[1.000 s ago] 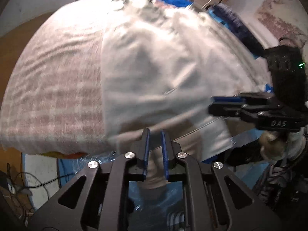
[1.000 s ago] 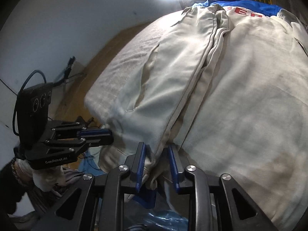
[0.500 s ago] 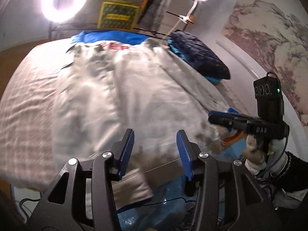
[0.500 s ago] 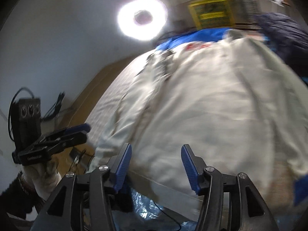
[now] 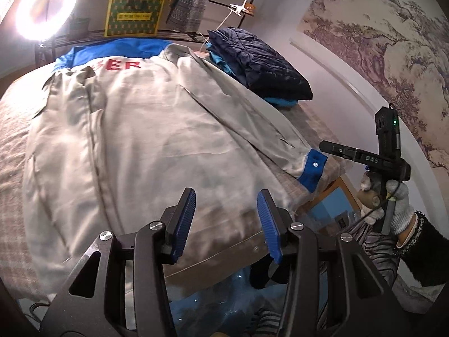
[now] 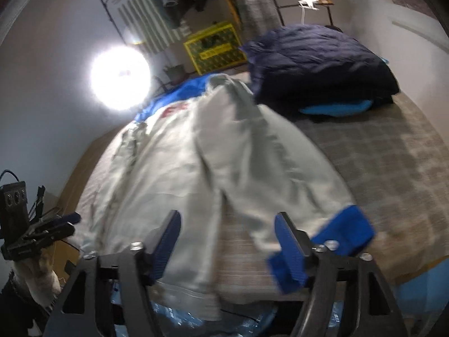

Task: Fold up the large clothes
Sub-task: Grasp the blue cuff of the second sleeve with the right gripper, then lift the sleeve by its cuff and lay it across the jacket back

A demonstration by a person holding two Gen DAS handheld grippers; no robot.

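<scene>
Right now the grey jacket [image 5: 157,140] lies spread flat on the bed [image 5: 14,129], its blue collar [image 5: 118,49] at the far end with red lettering [image 5: 120,66] just below it. Its hem hangs over the near edge of the bed. On the right, one sleeve runs along the jacket's side and ends in a blue cuff [image 5: 313,171] near the bed's right edge; in my right wrist view that cuff [image 6: 346,237] sits just beyond the right-hand finger. On the left the fabric is folded over along a long seam.

My left claw [image 5: 226,224] hovers over the near hem with its jaws parted and nothing between them. My right claw [image 6: 231,245] is spread wider, also empty, and its jaws have just been opening; that view is blurred. From the left wrist view I see the right claw held in a gloved hand [image 5: 393,205] off the bed's right side.

Farther out, a folded dark navy coat [image 5: 261,59] rests on something turquoise at the far right of the bed. A ring light [image 5: 46,5] glares at the far left, beside a yellow box [image 5: 134,15] on a shelf.
</scene>
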